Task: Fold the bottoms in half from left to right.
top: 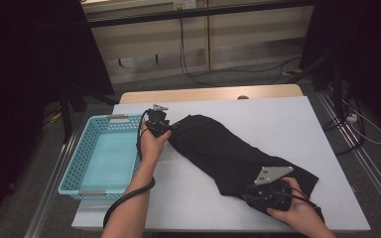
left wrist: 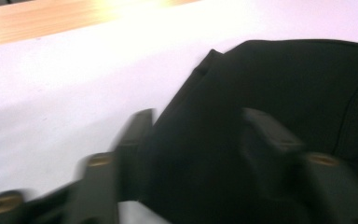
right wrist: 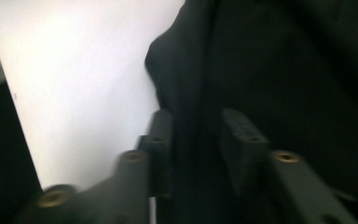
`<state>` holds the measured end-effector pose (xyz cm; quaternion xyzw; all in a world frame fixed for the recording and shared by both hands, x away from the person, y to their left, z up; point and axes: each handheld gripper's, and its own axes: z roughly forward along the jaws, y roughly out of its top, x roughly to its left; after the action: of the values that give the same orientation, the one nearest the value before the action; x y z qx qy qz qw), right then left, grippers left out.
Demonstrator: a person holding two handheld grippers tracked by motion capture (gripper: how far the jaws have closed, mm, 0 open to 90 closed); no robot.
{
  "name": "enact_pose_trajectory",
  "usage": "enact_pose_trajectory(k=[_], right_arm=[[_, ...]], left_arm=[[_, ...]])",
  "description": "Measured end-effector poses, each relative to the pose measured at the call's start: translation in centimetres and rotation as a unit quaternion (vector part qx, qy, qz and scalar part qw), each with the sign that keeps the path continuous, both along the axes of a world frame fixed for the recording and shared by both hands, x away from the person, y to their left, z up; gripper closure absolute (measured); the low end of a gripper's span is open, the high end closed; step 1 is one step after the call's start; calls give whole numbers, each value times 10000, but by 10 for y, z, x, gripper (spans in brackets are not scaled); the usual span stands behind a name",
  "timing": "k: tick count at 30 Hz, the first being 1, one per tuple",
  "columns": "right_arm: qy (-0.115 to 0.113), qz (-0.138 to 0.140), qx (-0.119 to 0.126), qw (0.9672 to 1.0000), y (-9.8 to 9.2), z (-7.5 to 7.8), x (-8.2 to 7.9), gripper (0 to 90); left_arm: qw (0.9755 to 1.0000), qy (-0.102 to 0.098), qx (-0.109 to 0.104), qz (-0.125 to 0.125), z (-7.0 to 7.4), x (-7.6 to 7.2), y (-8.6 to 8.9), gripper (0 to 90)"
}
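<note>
A black garment (top: 228, 148) lies crumpled in a long diagonal across the white table (top: 278, 111). My left gripper (top: 171, 129) is at its far left end. In the left gripper view the cloth (left wrist: 284, 79) fills the wide gap between the jaws of that gripper (left wrist: 198, 128), which stand open around it. My right gripper (top: 248, 193) rests at the near right end of the garment. There its jaws are apart too, with a fold of cloth (right wrist: 270, 70) running between them at the gripper (right wrist: 198, 128). Both gripper views are blurred.
A light blue plastic basket (top: 79, 163) stands at the left edge of the table, beside the left hand, with nothing in it. A wooden strip (top: 208, 93) runs along the far edge. Cables lie on the floor beyond, and dark stands flank the table.
</note>
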<state>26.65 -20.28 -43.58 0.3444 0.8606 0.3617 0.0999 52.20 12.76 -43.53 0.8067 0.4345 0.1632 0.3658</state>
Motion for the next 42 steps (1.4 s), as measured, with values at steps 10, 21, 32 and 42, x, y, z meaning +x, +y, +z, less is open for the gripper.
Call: enact_pose_trajectory(k=[10,21,32,42], right_arm=[[-167,-466,413,9979,-10,0,6,360],[-166,-595,468,9970,-12,0,8,288],[-234,-830,542,9948,-20,2,10,241],[-207,-841,571,9946,-21,1,12,240]], left_arm=[[9994,209,232,-116,-17,10,-4,746],[9982,350,330,347,2,7,14,900],[9989,229,103,398,4,8,7,504],[9999,-92,27,-60,-12,20,-17,510]])
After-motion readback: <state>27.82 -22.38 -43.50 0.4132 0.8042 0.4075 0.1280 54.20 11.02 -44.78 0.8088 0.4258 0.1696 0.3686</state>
